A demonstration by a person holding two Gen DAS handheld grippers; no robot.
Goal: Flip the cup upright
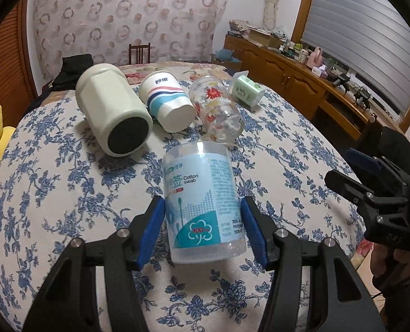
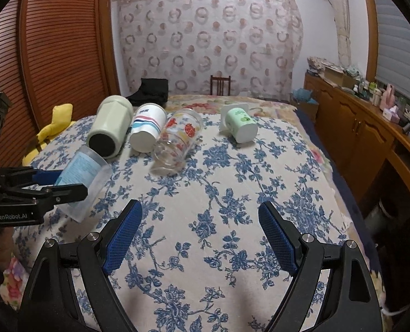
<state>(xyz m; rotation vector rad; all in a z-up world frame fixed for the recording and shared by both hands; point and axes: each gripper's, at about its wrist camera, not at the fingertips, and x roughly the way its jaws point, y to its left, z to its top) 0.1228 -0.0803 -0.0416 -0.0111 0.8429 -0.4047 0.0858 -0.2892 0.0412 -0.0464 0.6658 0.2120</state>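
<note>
A clear cotton swab tub (image 1: 203, 202) with a blue label lies on the flowered bedspread, between the blue pads of my left gripper (image 1: 202, 227); the pads look to be touching its sides. In the right wrist view the tub (image 2: 83, 177) is tilted in the left gripper (image 2: 58, 182). Behind it lie a pale green mug (image 1: 112, 113), a striped paper cup (image 1: 167, 102), a printed glass (image 1: 218, 110) and a small green cup (image 1: 245, 88), all on their sides. My right gripper (image 2: 200, 235) is open and empty above the bedspread.
The bed (image 2: 232, 207) fills the middle. A wooden cabinet (image 2: 357, 138) with clutter runs along the right. A yellow cloth (image 2: 54, 127) lies at the bed's left edge, dark clothing (image 2: 151, 91) and a chair (image 2: 220, 84) at the far end.
</note>
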